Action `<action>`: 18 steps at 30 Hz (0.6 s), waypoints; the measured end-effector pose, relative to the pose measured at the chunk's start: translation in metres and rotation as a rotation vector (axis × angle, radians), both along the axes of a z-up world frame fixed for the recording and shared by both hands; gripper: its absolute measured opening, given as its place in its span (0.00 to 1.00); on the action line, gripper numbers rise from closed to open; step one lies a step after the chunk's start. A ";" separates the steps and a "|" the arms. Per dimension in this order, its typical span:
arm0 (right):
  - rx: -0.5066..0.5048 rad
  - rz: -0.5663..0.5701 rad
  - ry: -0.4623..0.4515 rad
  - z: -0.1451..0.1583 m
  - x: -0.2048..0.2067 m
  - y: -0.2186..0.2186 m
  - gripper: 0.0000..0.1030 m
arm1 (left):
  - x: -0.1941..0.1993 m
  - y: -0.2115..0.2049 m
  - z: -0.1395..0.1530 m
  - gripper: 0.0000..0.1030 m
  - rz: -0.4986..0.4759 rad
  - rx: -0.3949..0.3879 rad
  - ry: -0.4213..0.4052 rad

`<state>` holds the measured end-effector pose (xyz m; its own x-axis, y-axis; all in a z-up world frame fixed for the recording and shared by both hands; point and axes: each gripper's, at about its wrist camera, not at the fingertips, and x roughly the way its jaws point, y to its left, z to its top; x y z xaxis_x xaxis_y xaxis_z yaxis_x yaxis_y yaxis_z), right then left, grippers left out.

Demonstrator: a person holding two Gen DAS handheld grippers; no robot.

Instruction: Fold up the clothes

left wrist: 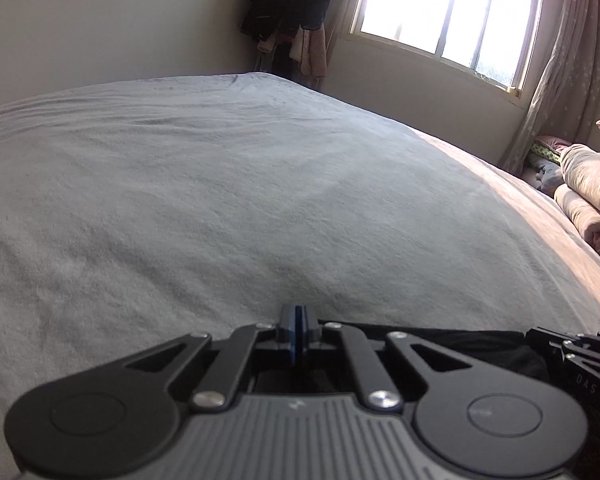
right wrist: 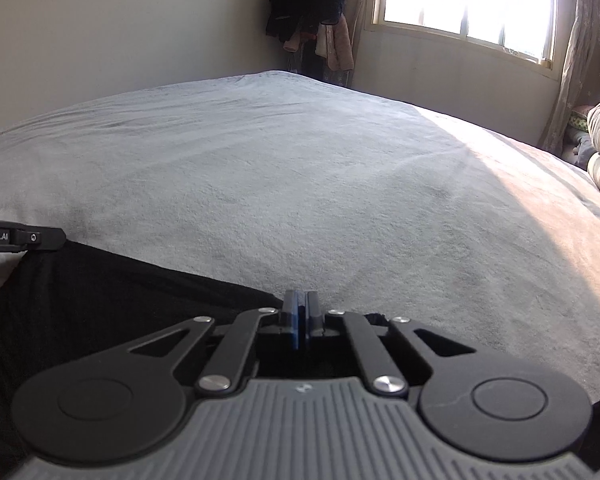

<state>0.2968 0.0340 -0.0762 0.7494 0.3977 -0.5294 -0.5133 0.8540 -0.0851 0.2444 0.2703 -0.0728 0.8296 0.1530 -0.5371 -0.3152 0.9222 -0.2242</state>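
Each tool (left wrist: 296, 322) (right wrist: 301, 312) has black linkage arms, silver screws, a ribbed grey body, round black discs and blue-edged fingertips.

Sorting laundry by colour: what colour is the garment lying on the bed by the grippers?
Black, plain; the garment shows best in the right wrist view.

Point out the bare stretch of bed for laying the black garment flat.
Free: grey sheet between the wall and the sunlit strip. Crowded: rolled bedding at right; black garment along the near edge.
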 end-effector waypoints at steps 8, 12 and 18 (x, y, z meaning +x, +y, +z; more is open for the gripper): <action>0.091 0.118 0.073 0.019 -0.010 -0.007 0.19 | -0.017 0.007 0.020 0.37 -0.012 -0.071 0.051; 0.190 0.270 0.168 0.028 -0.018 -0.008 0.34 | -0.027 0.014 0.032 0.26 -0.059 -0.117 0.067; 0.175 0.329 0.206 0.022 -0.024 0.009 0.34 | -0.033 0.004 0.031 0.28 -0.236 -0.052 0.120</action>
<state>0.2732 0.0434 -0.0541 0.4528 0.6952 -0.5583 -0.7521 0.6341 0.1796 0.2118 0.2744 -0.0419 0.7688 -0.0672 -0.6360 -0.1206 0.9614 -0.2474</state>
